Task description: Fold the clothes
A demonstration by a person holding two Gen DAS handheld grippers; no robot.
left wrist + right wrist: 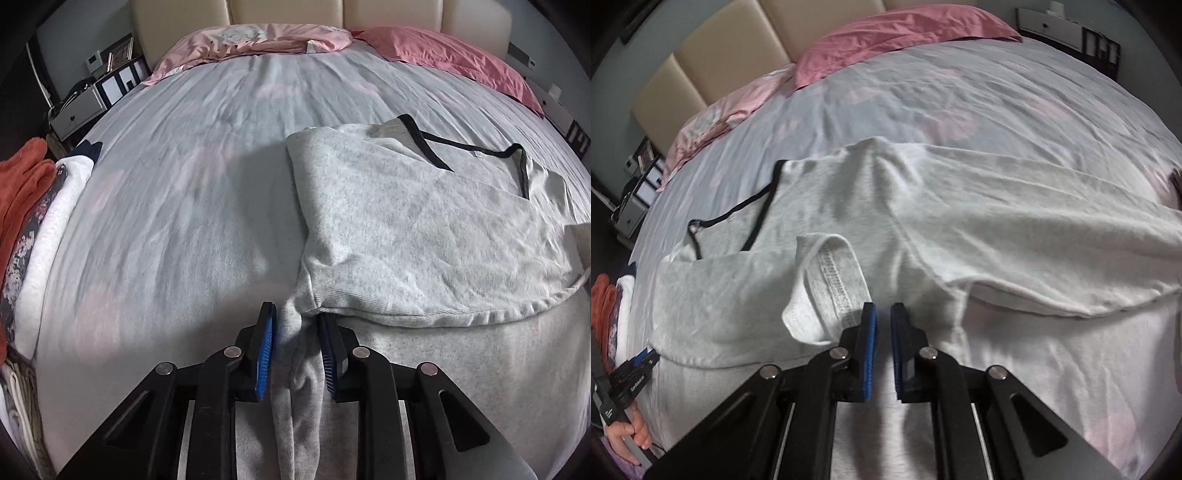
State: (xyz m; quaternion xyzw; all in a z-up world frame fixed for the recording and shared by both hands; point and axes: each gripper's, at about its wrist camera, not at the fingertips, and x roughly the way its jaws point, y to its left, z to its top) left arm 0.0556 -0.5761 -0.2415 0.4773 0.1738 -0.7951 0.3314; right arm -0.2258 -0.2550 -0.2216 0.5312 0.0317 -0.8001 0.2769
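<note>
Left gripper (pixel 297 328) pinches our grey shirt (pixel 406 229) hem | right gripper (pixel 882 332) nearly pressed together, holding nothing | shirt half-folded on bed (pixel 184 177) | soft, light, floppy: we'd grip hems, corners.

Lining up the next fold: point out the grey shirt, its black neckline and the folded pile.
grey shirt (pixel 406 229), left wrist view, folded body.
black neckline (pixel 476 149), left wrist view, trim.
folded pile (pixel 59 206), left wrist view, white item.

Our left gripper (pixel 297 317) sits low with its jaws clamped on a bunched fold of grey cloth. Our right gripper (pixel 882 314) holds nothing, jaws a narrow gap apart. Our left hand (pixel 629 435) wraps its gripper's handle.
</note>
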